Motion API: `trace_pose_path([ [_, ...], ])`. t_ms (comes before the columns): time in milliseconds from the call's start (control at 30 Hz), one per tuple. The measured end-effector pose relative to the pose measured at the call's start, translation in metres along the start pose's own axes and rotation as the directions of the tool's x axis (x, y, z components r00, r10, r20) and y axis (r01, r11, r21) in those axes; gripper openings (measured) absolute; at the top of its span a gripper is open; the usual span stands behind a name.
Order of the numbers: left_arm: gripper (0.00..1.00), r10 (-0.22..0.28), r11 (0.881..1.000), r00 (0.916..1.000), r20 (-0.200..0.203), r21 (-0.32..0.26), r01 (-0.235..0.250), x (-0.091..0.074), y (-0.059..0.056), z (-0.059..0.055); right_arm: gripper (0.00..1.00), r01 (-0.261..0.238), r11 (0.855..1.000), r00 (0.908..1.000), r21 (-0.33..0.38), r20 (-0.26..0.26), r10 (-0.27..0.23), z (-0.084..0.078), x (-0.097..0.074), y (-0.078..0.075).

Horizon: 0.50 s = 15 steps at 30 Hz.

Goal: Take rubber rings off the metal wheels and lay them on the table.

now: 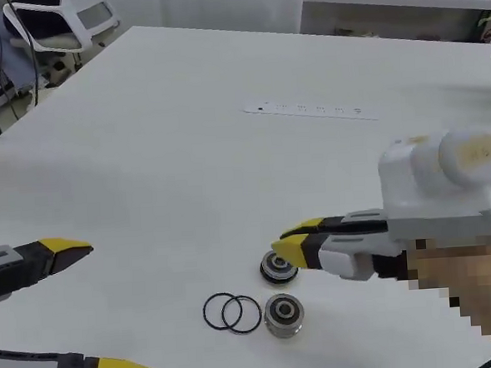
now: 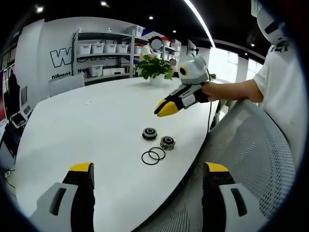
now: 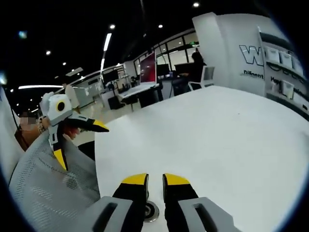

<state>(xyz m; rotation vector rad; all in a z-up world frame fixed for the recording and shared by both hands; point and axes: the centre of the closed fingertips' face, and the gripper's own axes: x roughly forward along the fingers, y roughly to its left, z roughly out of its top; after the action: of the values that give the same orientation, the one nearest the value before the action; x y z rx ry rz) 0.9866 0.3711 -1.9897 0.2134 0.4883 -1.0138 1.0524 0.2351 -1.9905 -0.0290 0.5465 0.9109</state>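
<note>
The right gripper [image 1: 295, 241] is holding its jaws a narrow slot apart, gripping nothing; its yellow tips are hovering just over the 1 o'clock edge of the farther wheel [image 1: 278, 267], and in the right gripper view part of a wheel is showing through the slot, low between the jaws; whether the tips are touching the wheel I cannot tell. The nearer wheel [image 1: 283, 313] is sitting at 6 o'clock of the farther one, close but apart, looking bare and silvery next to the farther wheel's darker rim. Two rubber rings [image 1: 232, 312] are lying flat on the white surface [image 1: 186, 163] at 9 o'clock of the nearer wheel, overlapping each other, the right one just beside the wheel. The left gripper [image 1: 99, 314] is hanging at 9 o'clock of the rings, well apart from them, jaws spread wide and holding nothing; the rings are lying between it and the wheels. A white power strip [image 1: 308, 111] is lying at 12 o'clock, far beyond the wheels; an office chair [image 1: 56, 24] is standing off the surface's far corner at 10 o'clock; in the left gripper view a potted plant [image 2: 154, 67] is standing at the far end of the surface, and a grey mesh chair back [image 2: 246, 145] is standing along its edge at 3 o'clock.
</note>
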Motion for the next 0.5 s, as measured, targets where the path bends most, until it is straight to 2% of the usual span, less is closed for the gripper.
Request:
trace_pose_path([
  [67,0.91,-0.007,1.000,0.9991,0.041,0.021,0.006,-0.001,-0.001,0.009,0.12,0.012,1.000,0.9999,0.000,0.012,-0.012,0.006,-0.007,-0.005],
  [133,0.91,-0.021,0.999,0.9982,0.056,0.040,0.019,-0.003,-0.003,0.015,0.13,0.020,1.000,0.9995,-0.008,0.025,-0.020,0.012,-0.013,-0.009],
  [200,0.93,-0.039,0.997,0.9973,0.062,0.071,0.034,-0.003,-0.006,0.019,0.16,0.009,0.999,0.9977,0.032,0.066,-0.011,0.024,-0.019,-0.010],
  [267,0.95,-0.061,0.994,0.9929,0.102,0.093,0.051,-0.006,-0.008,0.032,0.19,0.007,0.999,0.9937,0.042,0.111,-0.012,0.039,-0.028,-0.014],
  [300,0.94,-0.075,0.995,0.9860,0.149,0.078,0.064,-0.008,-0.008,0.045,0.19,0.021,0.999,0.9923,0.032,0.122,-0.025,0.045,-0.033,-0.017],
  [367,0.92,-0.074,0.996,0.9801,0.184,0.067,0.063,-0.013,-0.003,0.059,0.20,0.043,0.999,0.9919,-0.018,0.120,-0.041,0.052,-0.040,-0.022],
  [433,0.92,-0.067,0.994,0.9801,0.187,0.098,0.049,-0.016,0.003,0.069,0.23,0.046,0.996,0.9958,-0.075,0.083,-0.040,0.054,-0.044,-0.024],
  [500,0.91,-0.074,0.990,0.9812,0.178,0.134,0.050,-0.018,0.007,0.077,0.31,0.046,0.997,0.9957,-0.069,0.083,-0.040,0.061,-0.045,-0.024],
])
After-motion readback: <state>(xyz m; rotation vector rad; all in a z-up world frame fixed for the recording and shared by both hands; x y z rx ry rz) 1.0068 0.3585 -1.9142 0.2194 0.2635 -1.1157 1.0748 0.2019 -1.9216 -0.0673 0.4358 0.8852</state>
